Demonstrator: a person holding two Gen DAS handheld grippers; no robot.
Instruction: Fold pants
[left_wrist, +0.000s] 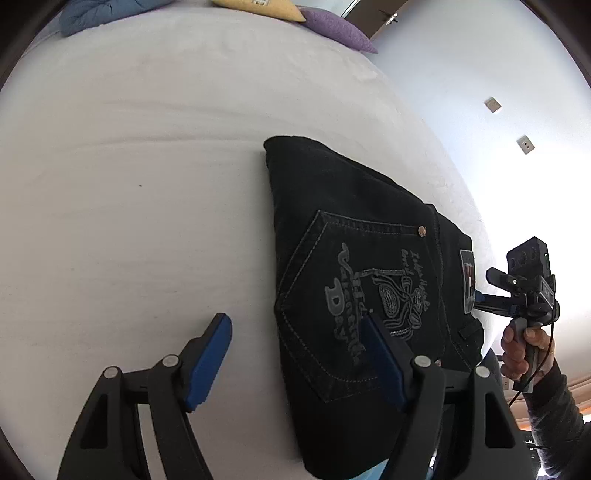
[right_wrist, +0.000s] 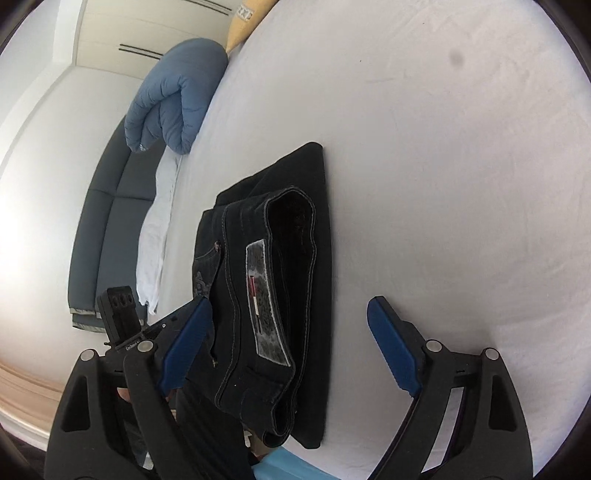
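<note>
The dark black denim pants with grey pocket embroidery (left_wrist: 354, 273) lie in a compact, stacked bundle on the white bed sheet (left_wrist: 129, 221), filling the lower centre and right of the left wrist view and the lower centre of the right wrist view (right_wrist: 273, 280). The layers sit one on another, with the waistband and its grey rectangular label (right_wrist: 264, 295) on top, so the folding looks finished or nearly so. The left gripper (left_wrist: 297, 354) hangs at the bottom of its frame with its blue-padded fingers (left_wrist: 210, 358) spread wide, one over bare sheet and one over the pocket, clamped on nothing; that open stance suits a release or a final pat. The right gripper (right_wrist: 291, 347) is likewise wide apart, its pads straddling the waistband end without pinching cloth. Whether either pad touches the denim cannot be told. At the upper left of the right wrist view a blue quilted duvet roll (right_wrist: 173, 96) lies at the bed's edge, well apart from the bundle, with a purple cushion (left_wrist: 340, 29) and a yellow cushion (left_wrist: 258, 7) along the top of the left wrist view.
</note>
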